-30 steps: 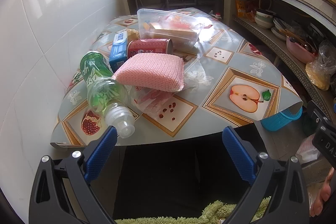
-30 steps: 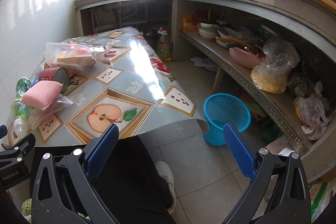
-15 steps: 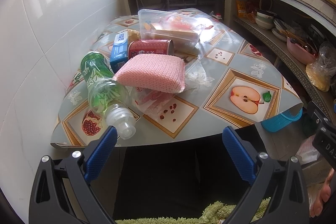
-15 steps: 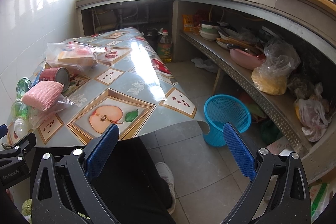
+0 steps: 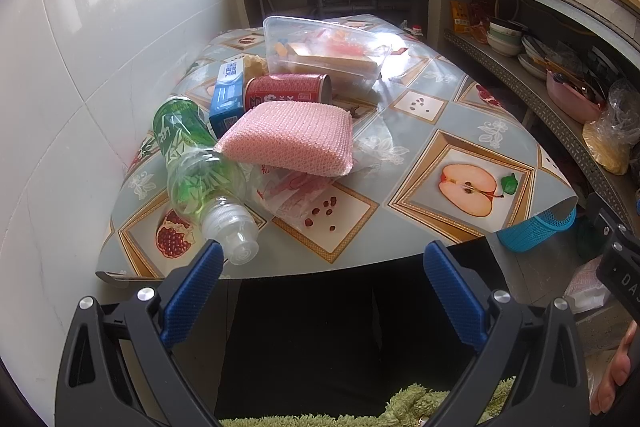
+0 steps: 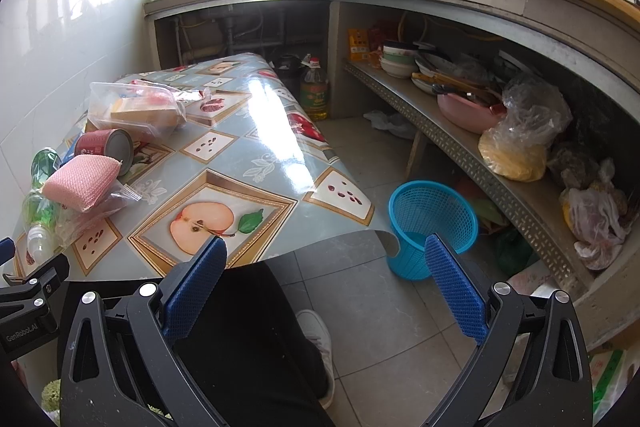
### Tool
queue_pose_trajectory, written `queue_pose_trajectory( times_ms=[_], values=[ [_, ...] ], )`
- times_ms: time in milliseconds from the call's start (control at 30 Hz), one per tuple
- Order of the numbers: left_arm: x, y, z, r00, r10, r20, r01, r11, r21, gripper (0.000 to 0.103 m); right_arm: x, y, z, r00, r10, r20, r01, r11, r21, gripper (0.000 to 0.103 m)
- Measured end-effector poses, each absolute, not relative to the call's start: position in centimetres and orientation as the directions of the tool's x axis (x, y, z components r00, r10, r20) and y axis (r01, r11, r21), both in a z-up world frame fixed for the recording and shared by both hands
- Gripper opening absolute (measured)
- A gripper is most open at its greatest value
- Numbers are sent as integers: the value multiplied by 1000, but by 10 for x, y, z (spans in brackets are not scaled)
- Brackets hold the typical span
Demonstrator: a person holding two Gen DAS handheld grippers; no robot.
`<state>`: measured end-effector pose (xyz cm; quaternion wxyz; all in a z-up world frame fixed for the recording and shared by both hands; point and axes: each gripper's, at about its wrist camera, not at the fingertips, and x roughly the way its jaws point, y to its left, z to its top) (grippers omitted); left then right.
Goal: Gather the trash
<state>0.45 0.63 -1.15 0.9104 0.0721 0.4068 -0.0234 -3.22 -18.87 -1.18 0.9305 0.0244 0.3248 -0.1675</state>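
Trash lies heaped on the left side of the table [image 5: 420,115]: a green plastic bottle [image 5: 192,163] on its side, a pink sponge [image 5: 288,139] resting on a clear wrapper [image 5: 304,195], a red can [image 5: 288,91], a blue carton [image 5: 228,99] and a clear plastic box [image 5: 324,55]. A blue mesh bin [image 6: 432,223] stands on the floor right of the table. My left gripper [image 5: 320,279] hangs open just short of the table's near edge, its left finger close to the bottle's cap. My right gripper [image 6: 326,275] is open over the floor, holding nothing.
A white tiled wall [image 5: 72,75] borders the table on the left. A low shelf [image 6: 480,155] on the right carries bowls, a pink basin and plastic bags. An oil bottle [image 6: 314,91] stands beyond the table. The person's dark trouser leg [image 6: 248,339] and white shoe [image 6: 316,335] are below.
Both grippers have drifted slightly toward the table; the view barely shifts. Nothing on the table has moved.
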Motion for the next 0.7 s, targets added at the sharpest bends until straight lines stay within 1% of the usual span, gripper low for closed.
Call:
queue_pose_trajectory(
  times_ms=[200,333,500,700],
  values=[
    [6,13,-14,663,8,-749,91,992,91,99,-27,-187,-11,728,-293,-619,324,944,-65,95],
    [15,23,-13,656,-20,-754,88,995,51,99,-20,-183,-6,739,-283,-611,305,950,-72,95],
    [22,40,-10,657,-123,-744,125,991,-53,99,-10,-178,-2,758,-274,-592,280,956,-84,95],
    [32,54,-6,679,-248,-691,186,969,-165,99,9,-174,-4,768,-254,-588,235,966,-109,95]
  ],
)
